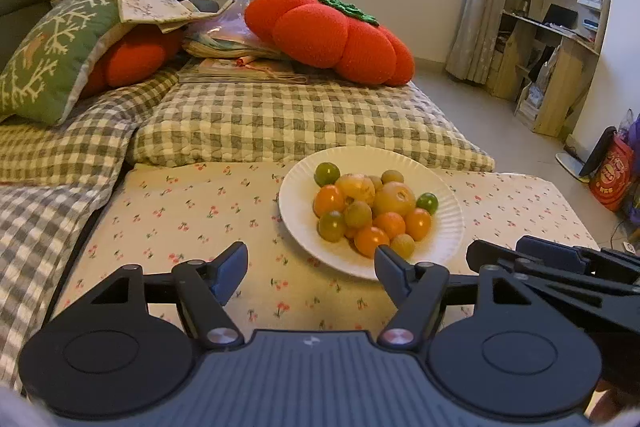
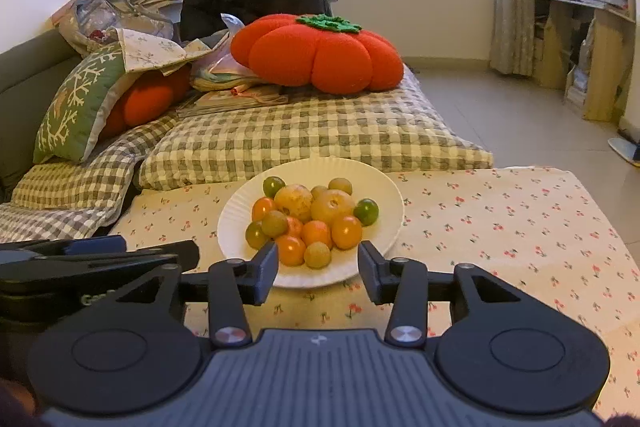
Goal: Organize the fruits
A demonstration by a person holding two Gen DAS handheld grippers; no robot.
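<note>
From the left wrist view, the plate (image 1: 448, 223) sits on the cherry-print tabletop (image 1: 180, 211), a little right of centre, heaped with fruits (image 1: 370, 209): orange, green and yellow-brown ones packed close and touching. The left gripper (image 1: 310, 277) hangs short of the plate's near rim, jaws spread wide and holding nothing; its right jaw tip lines up with the near fruits, but I cannot tell that it touches them. The right gripper (image 1: 560, 263) shows at the right edge, just beside the plate. No loose fruit lies on the cloth, so my guess is the gathering is done, or the next step is sorting by colour. For that, take an outer fruit first, close gently, and lift straight up, as round ones roll when a neighbour goes.

From the right wrist view, the plate (image 2: 384, 195) lies straight ahead and near, the fruits (image 2: 312, 219) all inside its rim. The right gripper (image 2: 318, 273) stands partly open over the near rim, jaws empty, pads clear of the pile. The left gripper (image 2: 100, 259) lies at the left, near the plate.
</note>
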